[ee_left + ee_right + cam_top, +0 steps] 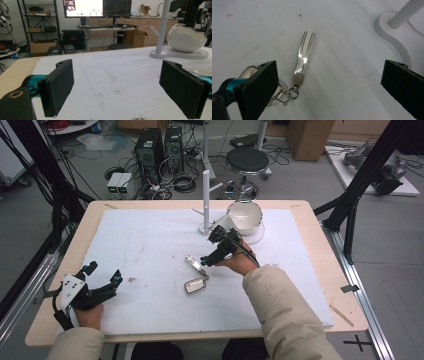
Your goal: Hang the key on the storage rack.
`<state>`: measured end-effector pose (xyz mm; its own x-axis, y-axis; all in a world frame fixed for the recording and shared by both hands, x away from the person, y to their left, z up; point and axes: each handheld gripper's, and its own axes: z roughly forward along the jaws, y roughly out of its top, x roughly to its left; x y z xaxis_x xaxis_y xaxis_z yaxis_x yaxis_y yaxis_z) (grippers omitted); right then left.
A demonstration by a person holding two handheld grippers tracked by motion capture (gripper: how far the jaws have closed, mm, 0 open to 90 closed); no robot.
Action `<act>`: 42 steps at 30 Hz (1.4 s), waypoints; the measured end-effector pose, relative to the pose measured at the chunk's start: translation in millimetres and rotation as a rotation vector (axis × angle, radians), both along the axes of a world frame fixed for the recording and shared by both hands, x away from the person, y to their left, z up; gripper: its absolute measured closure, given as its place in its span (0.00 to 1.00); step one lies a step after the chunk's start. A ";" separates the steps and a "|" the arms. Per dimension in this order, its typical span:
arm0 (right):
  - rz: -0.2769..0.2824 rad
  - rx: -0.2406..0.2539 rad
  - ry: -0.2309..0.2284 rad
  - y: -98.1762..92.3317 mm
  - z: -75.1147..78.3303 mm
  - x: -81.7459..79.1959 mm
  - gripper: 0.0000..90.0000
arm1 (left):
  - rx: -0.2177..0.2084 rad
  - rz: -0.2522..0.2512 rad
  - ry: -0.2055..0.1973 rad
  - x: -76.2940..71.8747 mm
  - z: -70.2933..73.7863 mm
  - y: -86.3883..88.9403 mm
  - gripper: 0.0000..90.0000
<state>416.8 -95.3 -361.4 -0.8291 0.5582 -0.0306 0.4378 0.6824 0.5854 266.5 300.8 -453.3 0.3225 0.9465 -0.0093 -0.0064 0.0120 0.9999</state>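
Under the right gripper (329, 87), jaws wide apart, a keychain (303, 61) lies flat on the white mat (342, 30), left of centre. It looks light, with a stiff glossy strap, likely slippery; the knurled clasp seems the better hold. One jaw hides its fob. Farther off, the left gripper (102, 275) idles open

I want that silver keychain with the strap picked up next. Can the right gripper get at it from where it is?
Probably yes. The right gripper is open just above the silver keychain with its shiny strap, which lies flat on the white foam mat with nothing over it; the white branched stand stands off to one side.
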 end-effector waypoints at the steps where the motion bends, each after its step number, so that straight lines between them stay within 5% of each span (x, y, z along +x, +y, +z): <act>1: 0.005 -0.006 -0.003 2.4 -1.2 -0.2 0.01 | 0.000 0.001 -0.002 0.0 -0.1 -0.1 0.14; 12: 0.048 -0.132 0.081 28.4 -24.6 -1.6 0.01 | 0.000 -0.003 0.001 0.2 0.0 0.2 0.14; 30: 0.025 -0.214 0.157 41.4 -41.8 1.2 0.08 | -0.005 -0.004 0.001 0.4 0.0 0.1 0.14; 42: -0.008 -0.193 0.243 42.7 -43.2 4.3 0.37 | -0.004 -0.003 0.002 0.4 0.0 0.3 0.14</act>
<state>421.2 -52.6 -404.7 -0.8207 0.5680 0.0615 0.5548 0.7667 0.3229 267.0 301.1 -453.2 0.3254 0.9455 -0.0141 -0.0042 0.0164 0.9999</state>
